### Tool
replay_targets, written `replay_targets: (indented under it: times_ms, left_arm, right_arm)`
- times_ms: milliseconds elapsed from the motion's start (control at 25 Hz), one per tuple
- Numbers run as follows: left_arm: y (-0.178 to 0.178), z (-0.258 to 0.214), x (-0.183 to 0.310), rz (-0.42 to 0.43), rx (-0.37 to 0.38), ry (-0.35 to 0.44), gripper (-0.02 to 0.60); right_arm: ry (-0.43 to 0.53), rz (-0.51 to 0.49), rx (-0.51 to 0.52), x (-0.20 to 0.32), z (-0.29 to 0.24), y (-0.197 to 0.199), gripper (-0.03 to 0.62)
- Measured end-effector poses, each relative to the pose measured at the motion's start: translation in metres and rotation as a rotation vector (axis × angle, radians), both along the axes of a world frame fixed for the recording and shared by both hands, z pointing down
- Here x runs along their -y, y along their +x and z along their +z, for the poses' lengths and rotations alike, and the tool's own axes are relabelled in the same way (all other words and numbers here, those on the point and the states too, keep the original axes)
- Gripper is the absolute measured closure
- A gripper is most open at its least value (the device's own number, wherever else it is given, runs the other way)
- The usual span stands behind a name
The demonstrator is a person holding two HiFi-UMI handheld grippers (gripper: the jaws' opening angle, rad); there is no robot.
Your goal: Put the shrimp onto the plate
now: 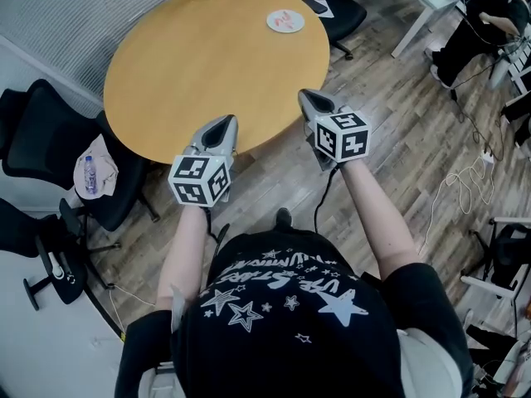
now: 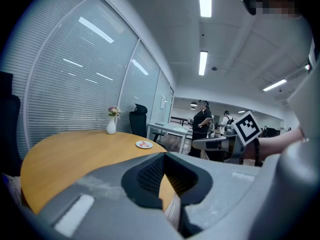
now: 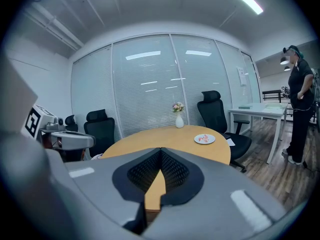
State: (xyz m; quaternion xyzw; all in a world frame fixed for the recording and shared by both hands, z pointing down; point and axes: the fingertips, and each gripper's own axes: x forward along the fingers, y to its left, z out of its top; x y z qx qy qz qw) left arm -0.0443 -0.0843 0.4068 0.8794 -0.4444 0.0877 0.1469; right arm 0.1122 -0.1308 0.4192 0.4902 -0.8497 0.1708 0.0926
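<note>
Left tool [image 1: 224,123], right tool [image 1: 309,98]: jaws closed, empty, at worktop [image 1: 182,73] near edge | pink shrimp [image 1: 284,16] apparently on plate [image 1: 299,25], far side | risk: overreaching could nudge plate off rim.

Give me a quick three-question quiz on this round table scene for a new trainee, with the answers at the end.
1. True or false: the left gripper and the right gripper are both shut with nothing between their jaws.
2. Where do the shrimp lie? A) on the plate; B) on bare wood; C) on a chair.
3. Fill in: the white thing holding flowers at the far edge of the table is a ____.
Key: 1 true; 2 A; 3 vase.
</note>
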Motion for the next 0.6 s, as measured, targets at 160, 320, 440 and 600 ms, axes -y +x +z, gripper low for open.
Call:
replay_targets:
  times_ms: [160,320,440,600]
  left_arm:
    - [-0.011,-0.001,-0.015,0.018,-0.007,0.003,0.580]
    - [-0.024,0.001,-0.027,0.027,-0.015,0.000,0.580]
    - [-0.030,0.000,-0.036,0.033,-0.021,0.001,0.580]
    - [-0.037,-0.002,-0.049,0.040,-0.028,0.002,0.580]
  right_arm:
    - [-0.007,0.009,0.001,-0.019,0.002,-0.013,0.592]
    - [-0.015,0.019,0.001,-0.036,0.006,-0.026,0.592]
    - [-0.013,0.028,-0.005,-0.046,0.004,-0.032,0.592]
    - [-0.005,0.039,-0.005,-0.059,-0.002,-0.038,0.592]
